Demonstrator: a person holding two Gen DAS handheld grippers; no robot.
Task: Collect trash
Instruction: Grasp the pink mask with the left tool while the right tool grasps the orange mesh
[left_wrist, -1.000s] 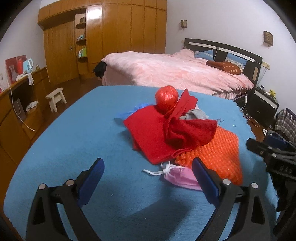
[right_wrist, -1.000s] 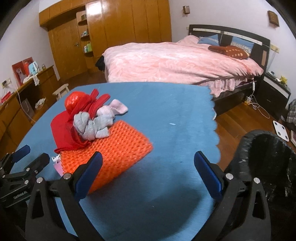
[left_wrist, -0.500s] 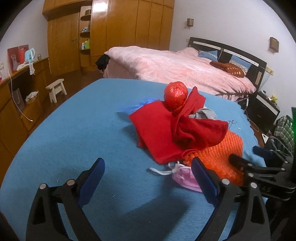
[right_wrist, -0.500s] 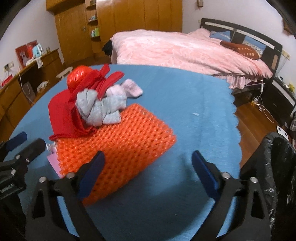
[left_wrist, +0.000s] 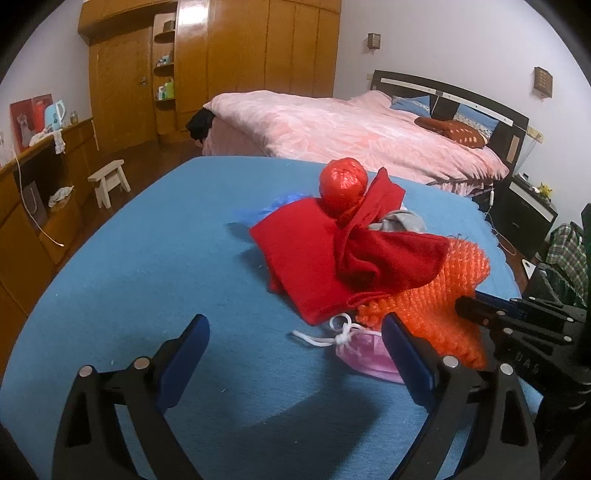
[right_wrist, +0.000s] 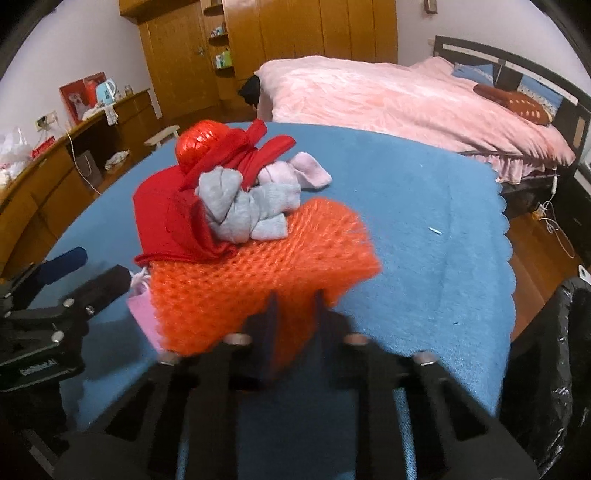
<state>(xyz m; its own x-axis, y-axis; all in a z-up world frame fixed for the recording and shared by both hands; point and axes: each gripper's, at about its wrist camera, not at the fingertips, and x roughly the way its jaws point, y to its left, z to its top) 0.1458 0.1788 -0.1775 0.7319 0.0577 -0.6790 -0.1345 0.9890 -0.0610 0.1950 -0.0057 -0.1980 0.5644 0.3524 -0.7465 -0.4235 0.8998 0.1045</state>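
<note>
Orange foam netting (right_wrist: 266, 266) lies at the near edge of the blue-covered counter (right_wrist: 424, 221), under red cloth (right_wrist: 166, 218) and grey socks (right_wrist: 243, 206). The right gripper (right_wrist: 293, 306) has just been closing; its fingers pinch the netting's edge. The left gripper (left_wrist: 291, 354) waits wide, empty. Next, likely a lift toward the black bin bag (right_wrist: 554, 369). A pink bed (right_wrist: 406, 99) stands behind.

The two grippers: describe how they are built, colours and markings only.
Both are alike. The left gripper has a matte black frame with triangular cut-outs, silver round bolt heads at the joints, and two flat dark blue finger pads. The right gripper is the same black frame with silver bolts. White lettering, too blurred to read, marks each body.
</note>
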